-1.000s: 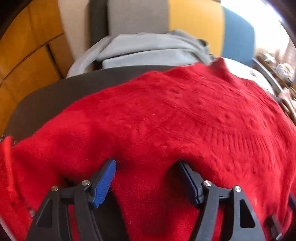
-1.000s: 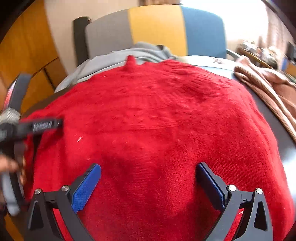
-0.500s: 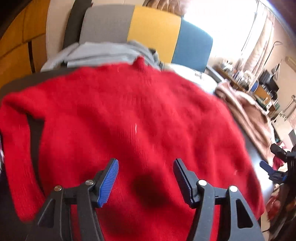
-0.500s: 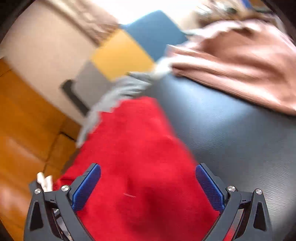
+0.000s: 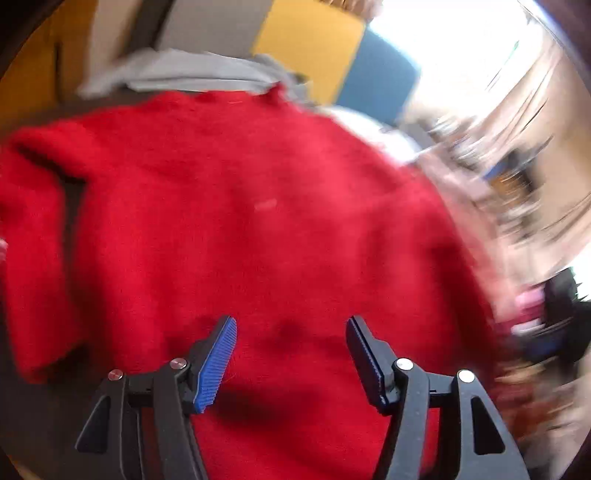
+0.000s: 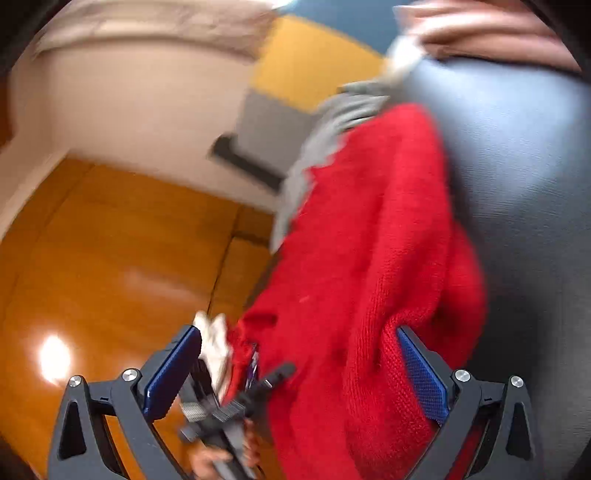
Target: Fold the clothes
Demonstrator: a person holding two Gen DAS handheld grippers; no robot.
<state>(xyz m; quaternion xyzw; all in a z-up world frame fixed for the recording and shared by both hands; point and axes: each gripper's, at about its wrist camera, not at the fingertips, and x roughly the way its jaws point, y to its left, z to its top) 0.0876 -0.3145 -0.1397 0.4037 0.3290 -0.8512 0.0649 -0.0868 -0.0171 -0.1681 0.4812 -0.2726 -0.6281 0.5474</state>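
A red knitted sweater (image 5: 258, 221) lies spread flat on the dark table (image 5: 40, 413), one sleeve folded at the left. My left gripper (image 5: 291, 332) hovers over the sweater's near hem, jaws open and nothing between the blue pads. The right wrist view is tilted: the same sweater (image 6: 369, 258) runs down its middle along the table (image 6: 517, 184). My right gripper (image 6: 299, 347) stands wide open at the sweater's near corner and grips nothing. Between its fingers I see the black body of the left gripper device (image 6: 221, 410), held by a hand (image 6: 207, 458).
A grey garment (image 5: 184, 72) lies behind the sweater by a grey, yellow and blue chair back (image 5: 310, 44). A brownish-pink garment (image 6: 498, 33) is heaped on the far table. Orange wood panelling (image 6: 110, 258) lies beyond the table's left edge. The right side of the left wrist view is blurred.
The left gripper has drawn back from the sweater's near edge and turned right, still open. The right gripper has swung off the sweater's middle to its corner and rolled, still open.
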